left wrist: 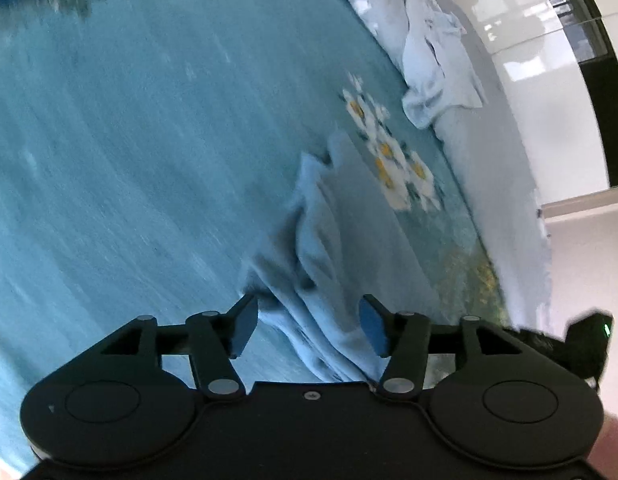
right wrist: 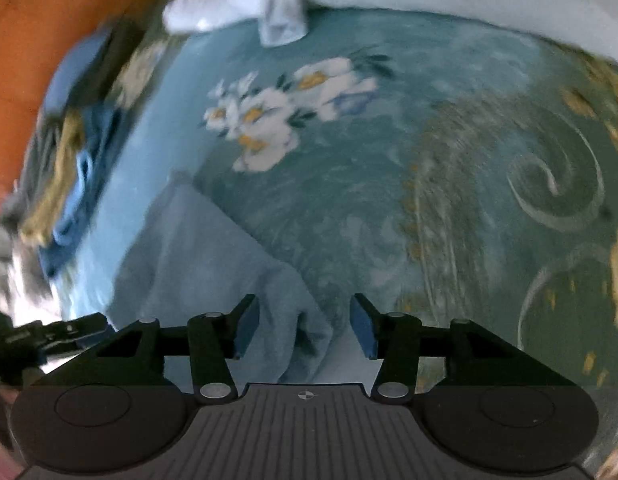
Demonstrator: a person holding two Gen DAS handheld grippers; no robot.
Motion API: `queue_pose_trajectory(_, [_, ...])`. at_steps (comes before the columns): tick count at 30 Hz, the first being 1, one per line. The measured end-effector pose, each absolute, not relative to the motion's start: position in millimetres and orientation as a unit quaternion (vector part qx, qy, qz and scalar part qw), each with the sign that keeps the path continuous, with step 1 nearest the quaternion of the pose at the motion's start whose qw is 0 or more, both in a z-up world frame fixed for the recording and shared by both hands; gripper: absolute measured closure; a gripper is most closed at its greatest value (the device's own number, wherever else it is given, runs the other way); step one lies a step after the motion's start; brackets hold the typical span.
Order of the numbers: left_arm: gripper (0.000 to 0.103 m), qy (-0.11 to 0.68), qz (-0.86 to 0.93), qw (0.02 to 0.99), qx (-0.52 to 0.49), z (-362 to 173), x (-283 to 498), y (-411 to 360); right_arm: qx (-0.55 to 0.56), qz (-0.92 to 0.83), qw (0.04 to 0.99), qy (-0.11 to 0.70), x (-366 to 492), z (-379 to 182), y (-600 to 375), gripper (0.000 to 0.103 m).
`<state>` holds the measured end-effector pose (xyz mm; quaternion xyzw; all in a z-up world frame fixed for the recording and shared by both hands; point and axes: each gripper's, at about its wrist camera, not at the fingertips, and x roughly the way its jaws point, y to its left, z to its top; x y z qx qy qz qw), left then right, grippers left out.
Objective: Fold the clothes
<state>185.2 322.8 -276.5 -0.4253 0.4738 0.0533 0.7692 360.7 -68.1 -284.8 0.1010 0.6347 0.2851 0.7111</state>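
Note:
A light blue garment [left wrist: 321, 248] lies rumpled on a teal bedspread [left wrist: 129, 140] with a white flower print. My left gripper [left wrist: 307, 326] is open, its blue pads on either side of a bunched fold of the garment, not closed on it. In the right wrist view the same light blue garment [right wrist: 213, 264] lies flatter, with a folded edge running between the fingers. My right gripper [right wrist: 305, 326] is open above that edge. The left gripper [right wrist: 65, 330] shows at the far left of the right wrist view.
A crumpled white cloth [left wrist: 433, 72] lies on a pale sheet [left wrist: 489, 168] at the bed's edge; it also shows in the right wrist view [right wrist: 245, 0]. A darker blue and yellow pile [right wrist: 69, 168] sits left, by an orange wall [right wrist: 41, 40]. Both views are motion-blurred.

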Motion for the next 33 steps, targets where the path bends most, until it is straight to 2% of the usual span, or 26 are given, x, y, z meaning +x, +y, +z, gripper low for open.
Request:
queue_pose_trajectory(5, [0.048, 0.481, 0.052, 0.784, -0.388, -268, 210, 341, 0.249, 0.24, 0.702, 0.623, 318, -300, -86, 0.056])
queue_pose_trajectory(12, [0.049, 0.504, 0.01, 0.786, -0.358, -278, 247, 331, 0.321, 0.194, 0.711, 0.595, 294, -323, -79, 0.058])
queue_pose_trajectory(24, [0.049, 0.554, -0.019, 0.767, -0.323, -300, 249, 318, 0.39, 0.157, 0.725, 0.546, 321, -339, -84, 0.059])
queue_pose_trajectory(29, [0.049, 0.542, -0.025, 0.774, -0.326, -291, 248, 328, 0.389, 0.158, 0.725, 0.547, 320, -337, -85, 0.059])
queue_pose_trajectory(32, [0.047, 0.538, -0.034, 0.777, -0.324, -290, 255, 335, 0.385, 0.161, 0.73, 0.541, 308, -330, -89, 0.056])
queue_pose_trajectory(33, [0.046, 0.541, -0.038, 0.776, -0.322, -291, 259, 337, 0.385, 0.158, 0.732, 0.54, 303, -329, -91, 0.05])
